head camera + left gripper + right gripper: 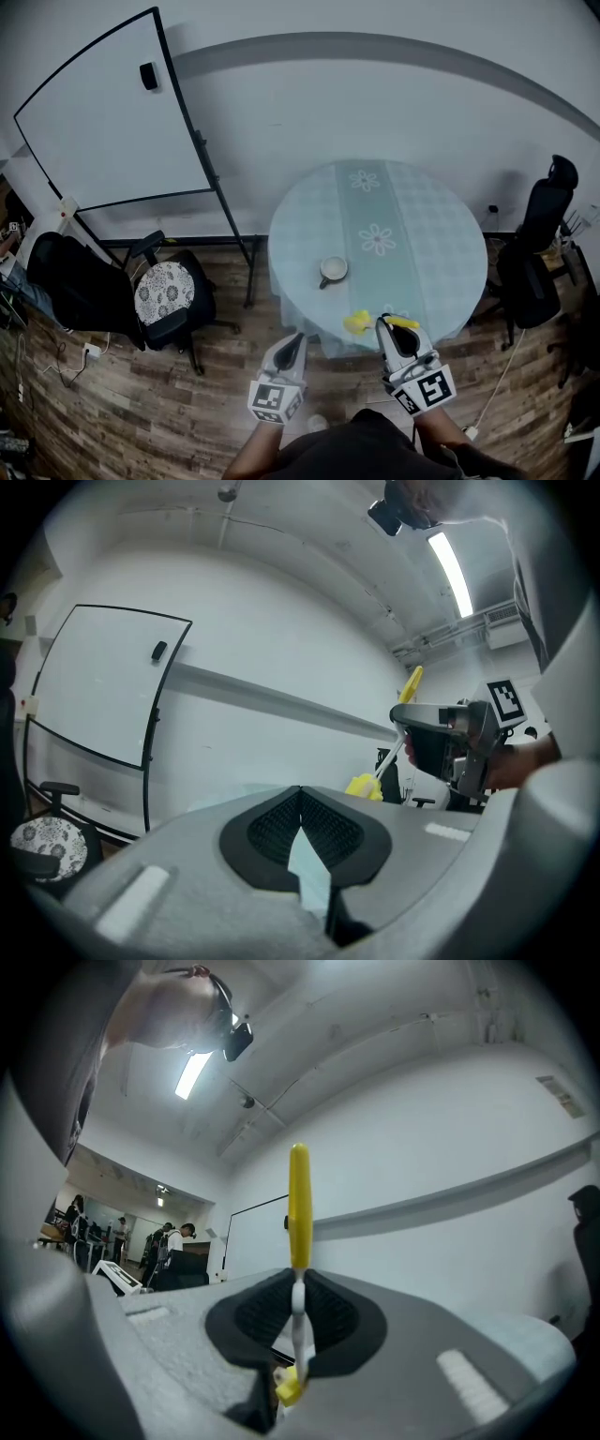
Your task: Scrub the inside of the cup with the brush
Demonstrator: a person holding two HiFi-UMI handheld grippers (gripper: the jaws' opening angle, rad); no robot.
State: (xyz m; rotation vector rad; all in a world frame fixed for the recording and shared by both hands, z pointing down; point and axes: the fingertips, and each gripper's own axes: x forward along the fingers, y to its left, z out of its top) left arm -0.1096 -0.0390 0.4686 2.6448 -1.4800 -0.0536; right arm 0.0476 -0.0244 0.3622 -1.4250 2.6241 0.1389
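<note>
Grippers first, since they're closest. My left gripper [294, 342] is clenched with nothing in it, pads meeting at the tips. It hangs just off the near edge of the counter [431, 234], over the wood floor [84, 412].

My right gripper [385, 325] is beside it, right at the counter's near rim, and it's grasping the brush [357, 322]. The jaws pinch the thin white stem in the middle. The yellow head sticks out toward my left gripper's side and the yellow grip end pokes out the other way. In the right gripper view that yellow end runs out past the fingertips, with the head down near the base of the jaws.

Further out, the cup [333, 270] sits upright on the round counter with its mouth up. It's just left of the flowered strip down the middle of the pale checked cloth [309, 225], and its handle points back toward the near-left. It's well apart from both grippers and from the brush, with nothing touching it.

Past the counter there's a chair with a patterned seat [163, 291] on the left and a black office chair [539, 248] on the right. A whiteboard [103, 112] on a stand leans up against the pale wall [375, 94]. In the right gripper view a few people [173, 1237] are standing way off in another part of the room.
</note>
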